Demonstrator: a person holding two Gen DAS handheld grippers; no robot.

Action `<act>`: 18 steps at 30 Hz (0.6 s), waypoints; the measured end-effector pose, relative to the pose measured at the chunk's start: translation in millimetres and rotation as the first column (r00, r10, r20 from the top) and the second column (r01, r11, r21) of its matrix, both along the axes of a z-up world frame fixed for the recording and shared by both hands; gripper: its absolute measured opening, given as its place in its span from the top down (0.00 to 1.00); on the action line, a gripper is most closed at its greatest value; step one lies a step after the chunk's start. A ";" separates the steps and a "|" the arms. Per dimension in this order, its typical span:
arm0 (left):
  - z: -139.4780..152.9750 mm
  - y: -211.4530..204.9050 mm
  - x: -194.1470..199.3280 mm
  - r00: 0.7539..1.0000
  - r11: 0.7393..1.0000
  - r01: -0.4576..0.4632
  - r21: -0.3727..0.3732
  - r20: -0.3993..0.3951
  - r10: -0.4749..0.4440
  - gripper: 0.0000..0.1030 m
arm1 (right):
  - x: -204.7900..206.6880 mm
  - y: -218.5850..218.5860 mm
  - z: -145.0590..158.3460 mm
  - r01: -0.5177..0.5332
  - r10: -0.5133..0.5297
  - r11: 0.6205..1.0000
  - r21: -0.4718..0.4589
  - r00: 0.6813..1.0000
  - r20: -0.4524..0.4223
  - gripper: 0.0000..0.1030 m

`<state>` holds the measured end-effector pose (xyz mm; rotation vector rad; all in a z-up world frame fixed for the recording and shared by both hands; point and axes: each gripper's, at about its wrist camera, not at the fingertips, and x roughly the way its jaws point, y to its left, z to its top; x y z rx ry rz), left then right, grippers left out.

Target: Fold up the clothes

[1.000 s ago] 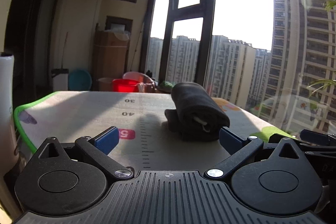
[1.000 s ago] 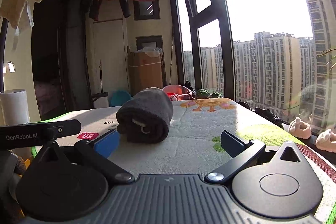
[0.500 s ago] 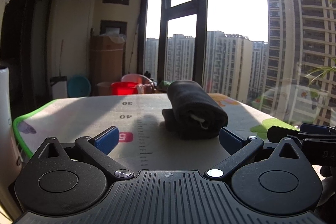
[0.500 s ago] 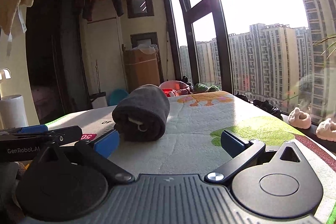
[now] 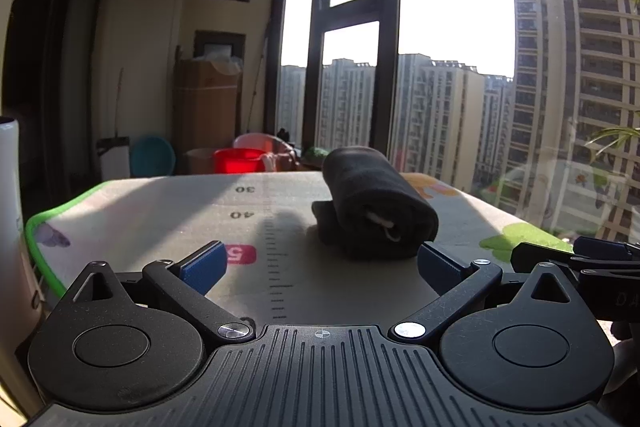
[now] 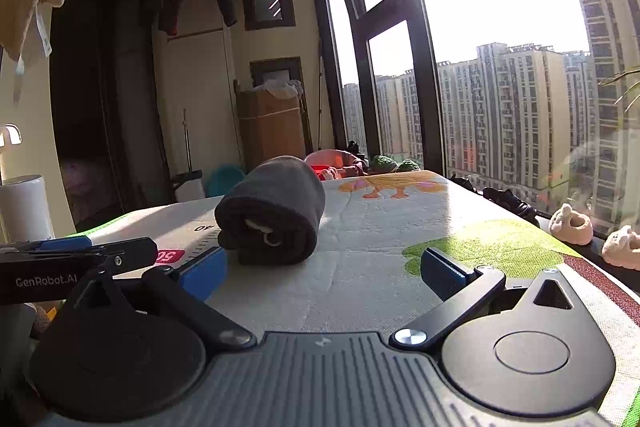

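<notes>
A dark rolled garment (image 5: 376, 205) lies on the printed mat (image 5: 160, 211). Both the left gripper (image 5: 320, 263) and right gripper (image 6: 322, 269) sit wide open, empty, just short of the roll. A red basin (image 5: 238, 161) stands beyond the mat.

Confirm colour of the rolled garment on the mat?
Dark grey to black; the rolled garment shows best in the right wrist view, with a bit of white at its open end.

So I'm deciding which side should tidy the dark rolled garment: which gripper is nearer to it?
Left, slightly. The left gripper has the rolled garment just beyond its right fingertip. The right gripper sits a little farther back, with the roll off its left fingertip.
</notes>
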<state>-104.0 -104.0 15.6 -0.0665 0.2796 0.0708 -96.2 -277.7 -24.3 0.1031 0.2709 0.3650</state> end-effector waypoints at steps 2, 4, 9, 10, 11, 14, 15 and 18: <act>-0.4 0.4 0.1 1.000 1.000 -0.001 -0.003 -0.001 0.001 0.00 | -0.1 0.0 0.0 -0.001 0.001 1.000 -0.002 1.000 -0.001 0.00; -0.7 0.5 0.3 1.000 1.000 -0.002 -0.004 -0.001 0.002 0.00 | -0.3 0.0 0.1 -0.001 0.001 1.000 -0.004 1.000 -0.001 0.00; -1.3 1.0 -0.5 1.000 1.000 -0.002 -0.006 -0.002 0.002 0.00 | -0.6 -0.7 0.3 -0.004 0.004 1.000 -0.007 1.000 -0.002 0.00; -1.4 1.0 -0.3 1.000 1.000 -0.002 -0.006 -0.003 0.002 0.00 | -0.8 -0.9 0.3 -0.004 0.004 1.000 -0.008 1.000 -0.002 0.00; -1.4 1.1 -0.6 1.000 1.000 -0.002 -0.007 -0.003 0.002 0.00 | -0.6 -0.9 0.3 -0.005 0.005 1.000 -0.009 1.000 -0.002 0.00; -1.7 1.3 -0.4 1.000 1.000 -0.005 -0.007 -0.008 0.005 0.00 | -0.4 -1.1 0.4 -0.006 0.006 1.000 -0.011 1.000 -0.004 0.00; -1.8 0.9 -0.3 1.000 1.000 -0.004 -0.004 -0.013 0.004 0.00 | -0.1 -1.2 0.5 -0.006 0.006 1.000 -0.012 1.000 -0.006 0.00; -1.9 -0.8 -0.2 1.000 1.000 0.000 0.009 -0.031 0.001 0.00 | 2.6 -1.7 2.1 -0.006 0.006 1.000 -0.017 1.000 -0.028 0.00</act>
